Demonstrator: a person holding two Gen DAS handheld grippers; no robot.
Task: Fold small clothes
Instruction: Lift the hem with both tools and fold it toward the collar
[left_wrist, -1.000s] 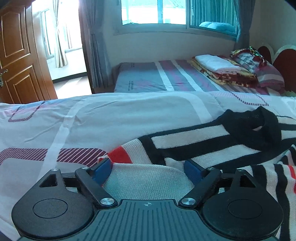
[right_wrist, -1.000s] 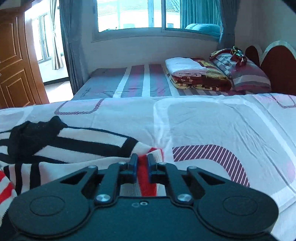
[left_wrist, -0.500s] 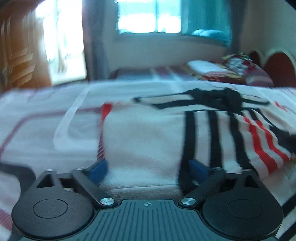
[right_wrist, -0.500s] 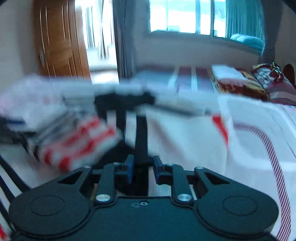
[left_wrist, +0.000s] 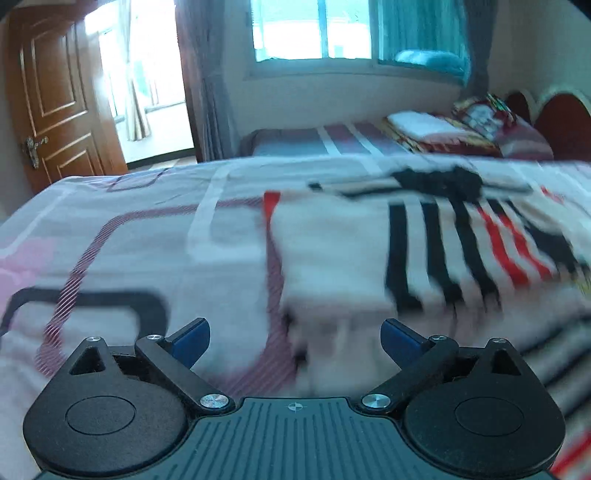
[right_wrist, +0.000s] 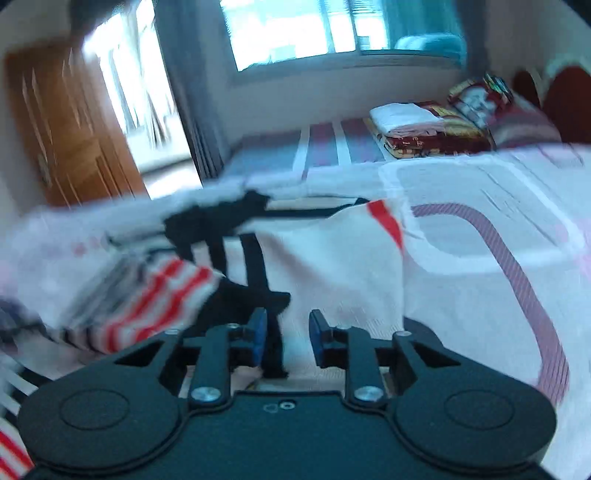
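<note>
A white knit sweater (left_wrist: 351, 251) with black and red stripes and a black collar lies on the patterned bed sheet (left_wrist: 110, 236), its side folded over the body. My left gripper (left_wrist: 295, 338) hovers at the sweater's near edge, jaws wide open; blurred white fabric shows between them but the pads do not press on it. In the right wrist view the sweater (right_wrist: 332, 266) fills the middle. My right gripper (right_wrist: 286, 334) is low over it with its jaws opening. A black stripe of the knit shows in the narrow gap, and the pads stand clear of it.
A second bed (left_wrist: 314, 138) stands beyond, with folded blankets (left_wrist: 436, 129) and a pillow near a red headboard (left_wrist: 565, 122). At the left are a wooden door (left_wrist: 55, 110) and a bright doorway. Bare sheet (right_wrist: 498, 240) spreads to the right of the sweater.
The left jaws let go of the sweater's edge and drew back leftward. The right jaws, earlier shut on the red cuff, have parted and swung left. The sweater's sides now lie folded inward.
</note>
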